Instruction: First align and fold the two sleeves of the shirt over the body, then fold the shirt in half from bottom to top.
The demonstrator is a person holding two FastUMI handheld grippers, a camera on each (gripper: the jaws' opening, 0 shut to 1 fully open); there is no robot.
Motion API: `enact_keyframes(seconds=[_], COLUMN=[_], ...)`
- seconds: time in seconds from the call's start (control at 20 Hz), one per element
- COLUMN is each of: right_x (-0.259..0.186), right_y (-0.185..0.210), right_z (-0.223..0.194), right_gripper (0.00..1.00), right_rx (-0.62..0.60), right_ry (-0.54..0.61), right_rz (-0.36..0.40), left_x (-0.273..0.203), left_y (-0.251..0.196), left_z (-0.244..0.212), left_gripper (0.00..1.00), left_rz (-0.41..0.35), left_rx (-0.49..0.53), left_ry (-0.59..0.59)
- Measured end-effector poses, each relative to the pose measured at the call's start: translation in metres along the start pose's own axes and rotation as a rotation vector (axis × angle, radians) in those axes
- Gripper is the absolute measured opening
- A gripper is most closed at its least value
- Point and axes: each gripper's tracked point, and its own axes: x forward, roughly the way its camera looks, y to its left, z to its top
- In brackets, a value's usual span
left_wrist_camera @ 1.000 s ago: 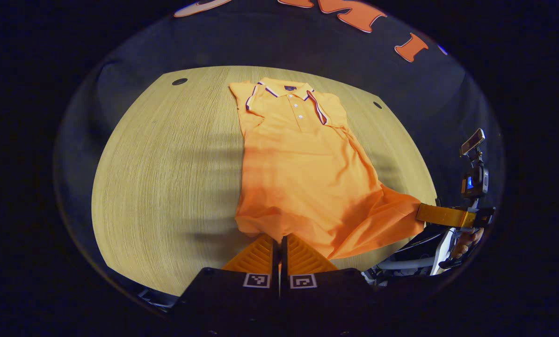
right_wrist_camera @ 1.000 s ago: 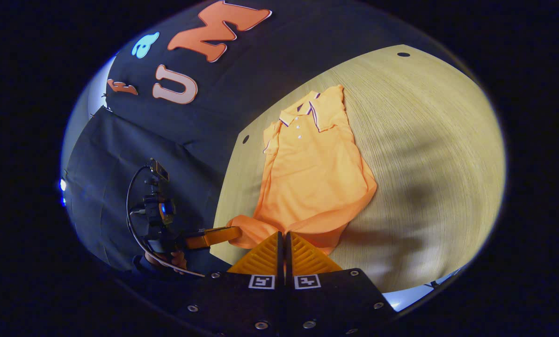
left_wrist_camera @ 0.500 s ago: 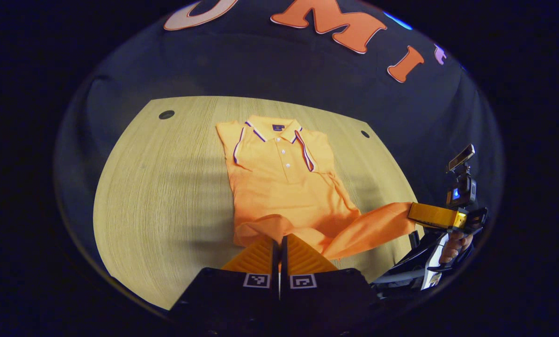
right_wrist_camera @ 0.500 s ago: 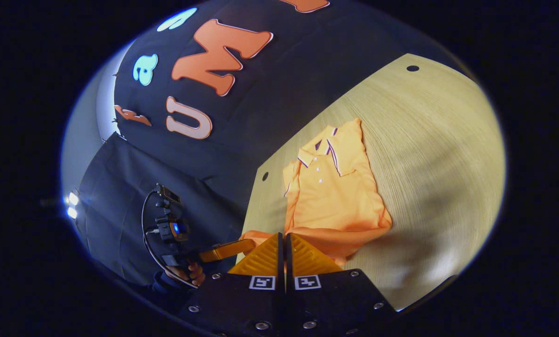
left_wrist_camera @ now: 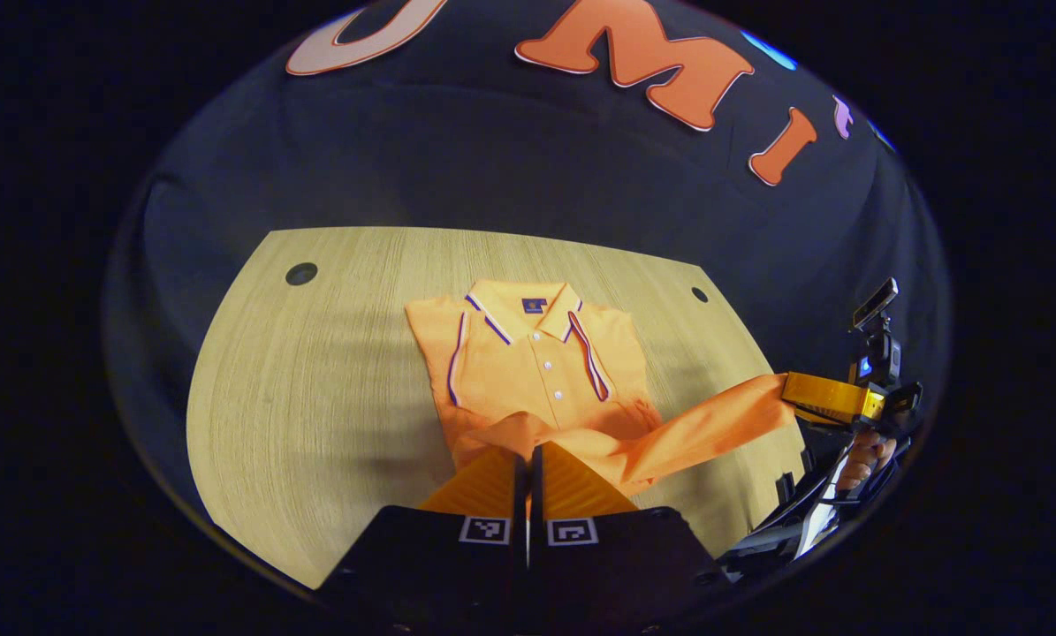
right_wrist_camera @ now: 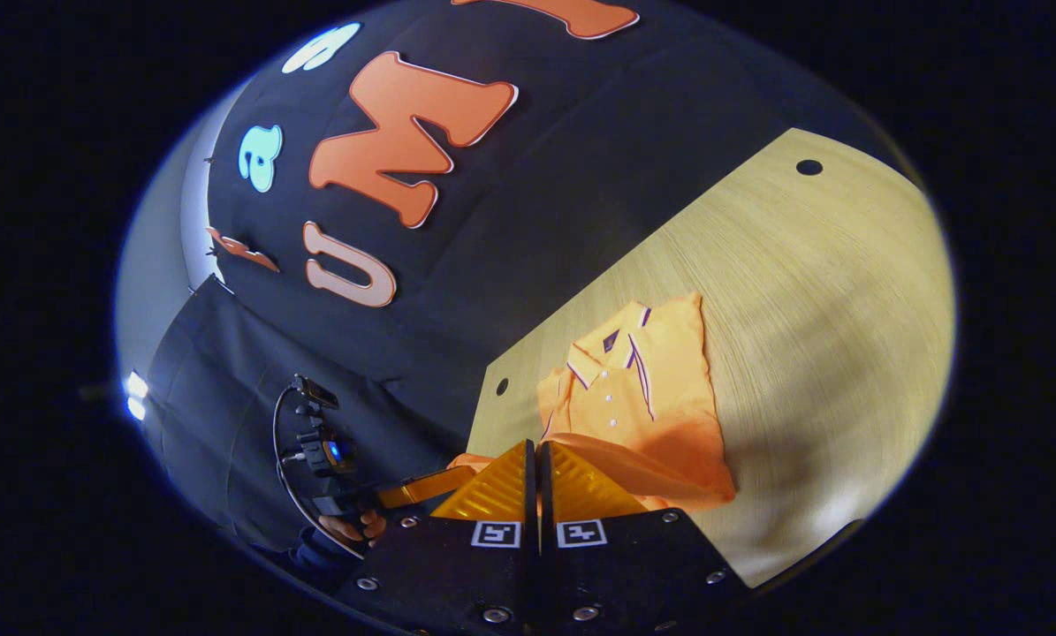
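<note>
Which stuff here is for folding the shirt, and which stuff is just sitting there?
For the job:
- shirt, sleeves already folded in
- its bottom hem, lifted off the table
- left gripper, shut on the hem
- right gripper, shut on the hem

Just there:
- table, with round holes near its far corners
- black cloth wall

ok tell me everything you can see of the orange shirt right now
The orange shirt is a polo of soft knit-looking fabric, with a dark-and-white striped collar, small white buttons and a dark neck label. Its collar end lies flat, front up, on the wooden table, sleeves folded in. The hem end is lifted off the table, stretched between the left claw and the right claw, each shut on a bottom corner.
</note>
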Motion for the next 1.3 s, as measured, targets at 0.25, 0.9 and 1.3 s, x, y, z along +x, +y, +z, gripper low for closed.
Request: enact_keyframes(seconds=[0.25, 0.9, 1.3], right_x=[0.041, 0.156, 0.156], right_y=[-0.004, -0.076, -0.091], right_z=[0.04, 0.099, 0.109], right_gripper=[0.01, 0.01, 0.57], right_rx=[-0.028, -0.094, -0.102], right_ry=[-0.021, 0.04, 0.006], right_rz=[-0.013, -0.25, -0.368], left_x=[0.031, 0.14, 0.142], left_y=[0.017, 0.072, 0.087], left_z=[0.059, 0.111, 0.12], left_gripper=[0.01, 0.01, 0.69], left_rz=[-0.001, 0.065, 0.163], left_rx=[0.002, 0.036, 0.075], left_ry=[-0.042, 0.022, 0.0])
